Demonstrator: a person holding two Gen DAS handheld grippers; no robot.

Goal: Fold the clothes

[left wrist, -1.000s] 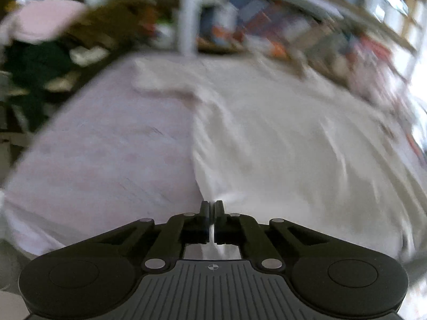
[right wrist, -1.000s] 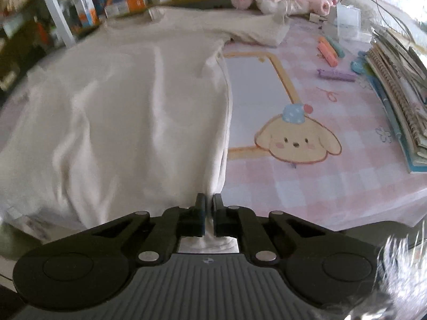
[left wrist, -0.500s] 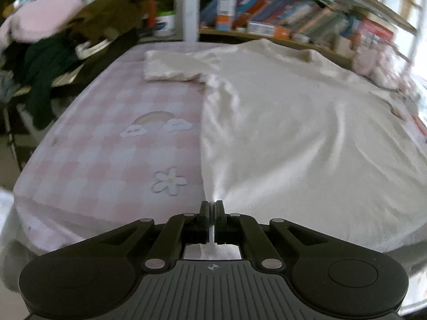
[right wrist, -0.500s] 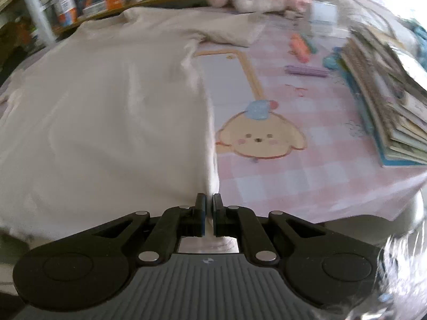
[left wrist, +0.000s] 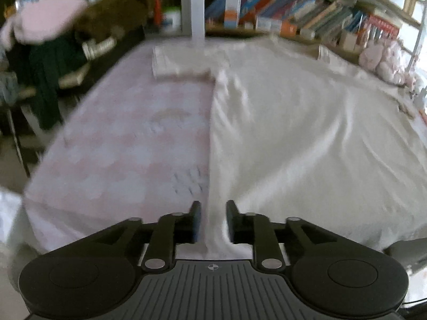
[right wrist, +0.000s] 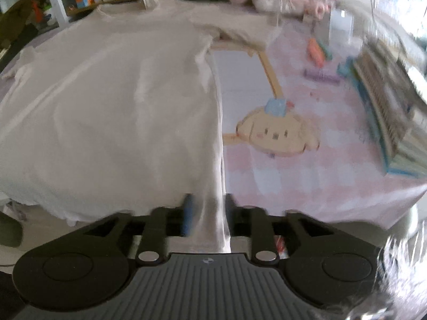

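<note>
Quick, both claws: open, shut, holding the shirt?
Left claw: opening, shirt hem between jaws, unpinched.
Right claw: opening, shirt edge between jaws, released.

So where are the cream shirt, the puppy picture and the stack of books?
cream shirt (right wrist: 120, 101): right wrist view, middle of its body.
puppy picture (right wrist: 277, 133): right wrist view, on the face.
stack of books (right wrist: 392, 122): right wrist view, side of the stack.

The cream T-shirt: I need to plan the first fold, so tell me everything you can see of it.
The cream T-shirt lies spread flat, lightly wrinkled, on the pink checked table cover, sleeves out, collar far. Its near hem hangs over the table edge. Each hem corner sits between the opening jaws of the left gripper and right gripper.
</note>
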